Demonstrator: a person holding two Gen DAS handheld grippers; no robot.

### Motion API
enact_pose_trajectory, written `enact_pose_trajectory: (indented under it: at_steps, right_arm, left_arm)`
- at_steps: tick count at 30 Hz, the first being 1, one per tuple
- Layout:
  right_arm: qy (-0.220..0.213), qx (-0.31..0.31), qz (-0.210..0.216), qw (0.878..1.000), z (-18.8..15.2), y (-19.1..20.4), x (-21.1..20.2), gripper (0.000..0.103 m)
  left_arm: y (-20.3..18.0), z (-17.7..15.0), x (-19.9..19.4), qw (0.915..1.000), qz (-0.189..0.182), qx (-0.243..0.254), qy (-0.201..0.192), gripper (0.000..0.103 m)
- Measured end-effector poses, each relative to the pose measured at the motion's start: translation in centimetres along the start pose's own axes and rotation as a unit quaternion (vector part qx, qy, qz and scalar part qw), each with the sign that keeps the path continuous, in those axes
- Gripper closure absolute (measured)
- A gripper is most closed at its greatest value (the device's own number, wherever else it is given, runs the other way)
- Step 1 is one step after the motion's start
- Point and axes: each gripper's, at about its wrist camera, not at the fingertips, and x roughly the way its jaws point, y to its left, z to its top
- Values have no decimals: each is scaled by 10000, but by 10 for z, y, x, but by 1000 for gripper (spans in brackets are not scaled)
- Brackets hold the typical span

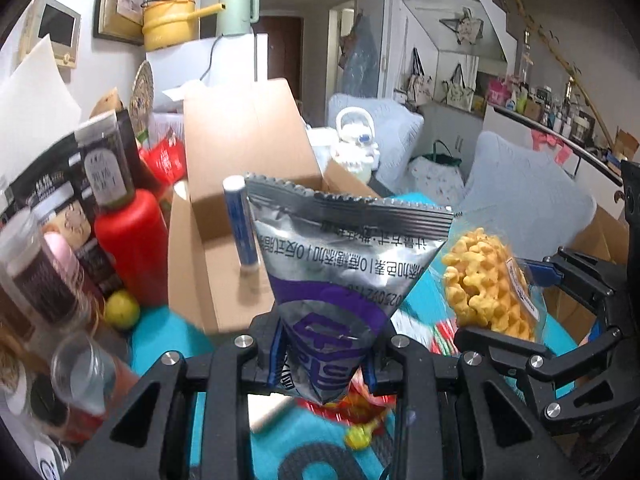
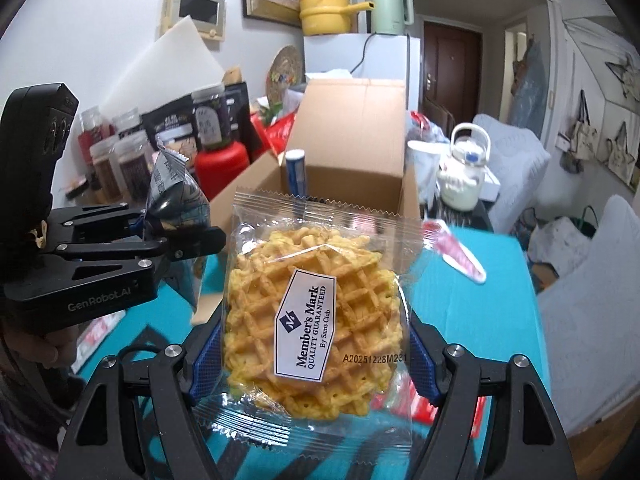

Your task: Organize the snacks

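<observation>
Only from the right wrist, right claw point(image 2: 314, 364) visibly pinches the waffle pack point(image 2: 316, 312).

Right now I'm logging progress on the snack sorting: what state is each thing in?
Left gripper: shut on the silver pouch.
Silver pouch: sealed, held off the table.
Right gripper: shut on the waffle pack.
Waffle pack: sealed, held upright.
Box: open, flaps up.
Blue tube: upright inside the box.
Red bottle: upright, capped.

Tube point(image 2: 296, 174) upright in box point(image 2: 352, 128)
</observation>
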Motion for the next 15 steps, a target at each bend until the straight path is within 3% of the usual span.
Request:
enact_pose_trajectory:
  at_steps: [15]
  right_arm:
    - [-367,-73,-75,9993,73,-30,51,26]
  left_arm:
    - [35,66,46,9980,189,-271,-531,73]
